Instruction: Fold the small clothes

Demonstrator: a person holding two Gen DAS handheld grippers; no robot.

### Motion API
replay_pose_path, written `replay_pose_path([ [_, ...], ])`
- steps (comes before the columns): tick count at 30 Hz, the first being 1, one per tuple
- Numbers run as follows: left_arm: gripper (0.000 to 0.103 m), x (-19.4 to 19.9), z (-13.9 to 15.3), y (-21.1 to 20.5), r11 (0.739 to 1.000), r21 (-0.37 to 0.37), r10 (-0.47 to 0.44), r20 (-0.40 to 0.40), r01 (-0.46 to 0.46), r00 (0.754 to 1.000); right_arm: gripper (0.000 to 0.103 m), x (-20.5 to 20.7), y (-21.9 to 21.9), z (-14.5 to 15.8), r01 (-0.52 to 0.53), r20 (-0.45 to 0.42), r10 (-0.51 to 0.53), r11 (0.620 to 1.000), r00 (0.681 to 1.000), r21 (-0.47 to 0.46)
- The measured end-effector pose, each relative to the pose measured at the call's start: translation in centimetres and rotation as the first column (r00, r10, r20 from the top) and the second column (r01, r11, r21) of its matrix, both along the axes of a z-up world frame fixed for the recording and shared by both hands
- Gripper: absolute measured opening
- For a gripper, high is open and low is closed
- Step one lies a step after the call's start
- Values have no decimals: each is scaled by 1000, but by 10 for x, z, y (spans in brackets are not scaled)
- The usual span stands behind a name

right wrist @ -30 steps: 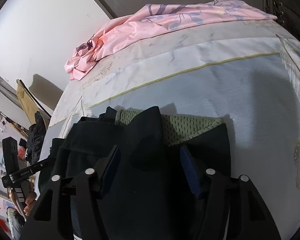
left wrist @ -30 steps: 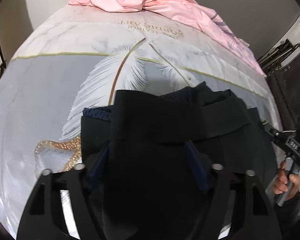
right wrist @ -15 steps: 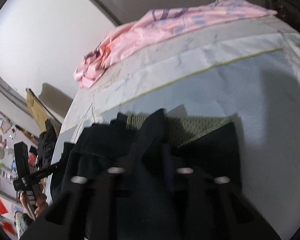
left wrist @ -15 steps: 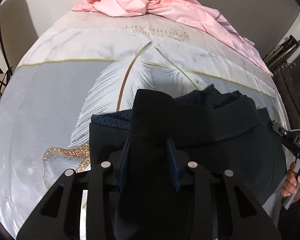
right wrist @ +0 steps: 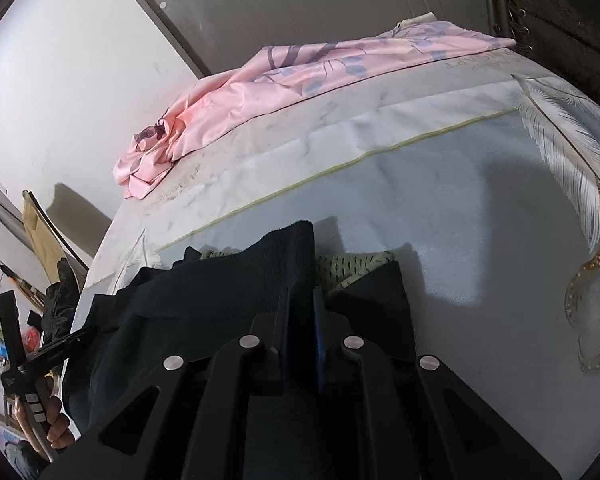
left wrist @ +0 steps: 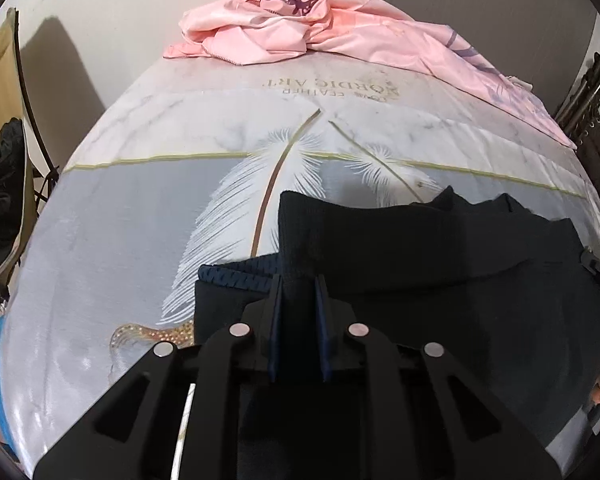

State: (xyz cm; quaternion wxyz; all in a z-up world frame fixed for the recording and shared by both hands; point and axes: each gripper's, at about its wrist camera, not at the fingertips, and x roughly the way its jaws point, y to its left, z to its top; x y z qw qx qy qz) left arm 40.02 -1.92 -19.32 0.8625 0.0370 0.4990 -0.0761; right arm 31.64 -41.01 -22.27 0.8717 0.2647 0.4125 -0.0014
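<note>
A black garment (left wrist: pixel 440 264) lies across the near part of the bed, its ribbed waistband lifted. My left gripper (left wrist: pixel 298 284) is shut on one corner of that waistband, which stands up between the blue pads. A dark blue mesh lining (left wrist: pixel 236 280) shows just left of it. In the right wrist view the same black garment (right wrist: pixel 204 300) hangs from my right gripper (right wrist: pixel 302 300), shut on the other waistband corner. An olive mesh lining (right wrist: pixel 356 264) peeks out beyond the fingers.
The bed sheet (left wrist: pixel 140 220) is grey and white with feather prints. A crumpled pink cloth (left wrist: pixel 300 36) lies at the far end, also the pink cloth (right wrist: pixel 260 92). A chair with dark clothes (left wrist: pixel 0 200) stands left of the bed. A hand (right wrist: pixel 56 424) holds the other gripper's handle.
Both grippers went from open around the waistband to shut on it. They have lifted the waistband corners up off the bed, and both views have risen.
</note>
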Motion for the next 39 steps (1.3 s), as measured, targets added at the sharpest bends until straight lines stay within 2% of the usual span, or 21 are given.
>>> replay_pose_path([
  [2, 24, -6, 12, 7, 1000, -14, 20, 21, -20, 1000, 20, -5, -2, 7, 18, 8, -18, 1000, 1000, -19],
  [3, 28, -10, 17, 9, 999, -24, 27, 35, -26, 999, 20, -10, -2, 16, 46, 27, -45, 997, 999, -57],
  [5, 55, -16, 31, 12, 998, -43, 41, 76, -38, 996, 24, -17, 6, 32, 40, 62, -34, 994, 998, -101],
  [6, 58, -19, 38, 9, 997, -68, 38, 93, -31, 995, 28, -14, 16, 40, 4, 72, 5, 993, 997, -121],
  [7, 62, -20, 40, 2, 996, -88, 17, 89, -10, 996, 37, -13, 24, 44, -15, 72, 25, 991, 997, -132],
  [8, 62, -19, 40, -12, 994, -102, -30, 65, 36, 997, 43, -9, 36, 48, -46, 70, 57, 988, 996, -148],
  [11, 62, -17, 37, -52, 991, -81, -100, 31, 102, 994, 44, 5, 80, 52, -144, 52, 159, 965, 986, -220],
  [13, 62, -12, 26, -81, 987, -67, -144, -11, 143, 989, 47, 15, 106, 46, -191, 3, 200, 942, 980, -277],
  [16, 65, -4, -5, -99, 993, -18, -118, -88, 117, 989, 50, 35, 122, 14, -223, -132, 191, 926, 973, -305],
  [17, 65, -2, -13, -100, 995, -8, -104, -91, 103, 990, 50, 36, 124, 9, -234, -134, 201, 918, 970, -320],
  [19, 66, -4, -13, -103, 995, 5, -100, -66, 101, 993, 50, 40, 126, 10, -241, -147, 202, 911, 968, -334],
  [22, 65, -3, -11, -101, 996, -8, -89, -85, 88, 992, 51, 41, 118, 14, -216, -145, 182, 938, 972, -272],
  [24, 64, -13, -3, -100, 995, -21, -97, -79, 96, 992, 51, 27, 114, 22, -191, -112, 168, 950, 979, -246],
  [26, 65, -34, 10, -98, 990, -37, -140, -30, 139, 990, 54, 4, 121, 35, -194, -72, 181, 940, 981, -282],
  [28, 70, -54, 15, -91, 988, -10, -156, 6, 156, 988, 61, -14, 127, 39, -203, -56, 196, 927, 979, -316],
  [30, 75, -74, 11, -87, 986, 3, -164, 16, 164, 986, 65, -34, 132, 38, -222, -54, 216, 916, 975, -334],
  [32, 75, -88, -4, -90, 985, 57, -166, 20, 165, 986, 71, -51, 140, 22, -249, -98, 230, 908, 968, -336],
  [33, 76, -89, -9, -90, 985, 65, -161, 18, 159, 987, 70, -56, 144, 17, -251, -99, 230, 898, 968, -362],
  [35, 76, -92, -12, -89, 989, 57, -140, 42, 138, 989, 72, -65, 157, 11, -233, -61, 233, 849, 971, -474],
  [36, 76, -92, -12, -88, 990, 52, -136, 39, 134, 990, 72, -66, 159, 12, -221, -57, 222, 844, 973, -488],
  [39, 75, -96, -6, -86, 991, 52, -123, 29, 122, 992, 72, -66, 152, 19, -229, -63, 225, 865, 972, -446],
])
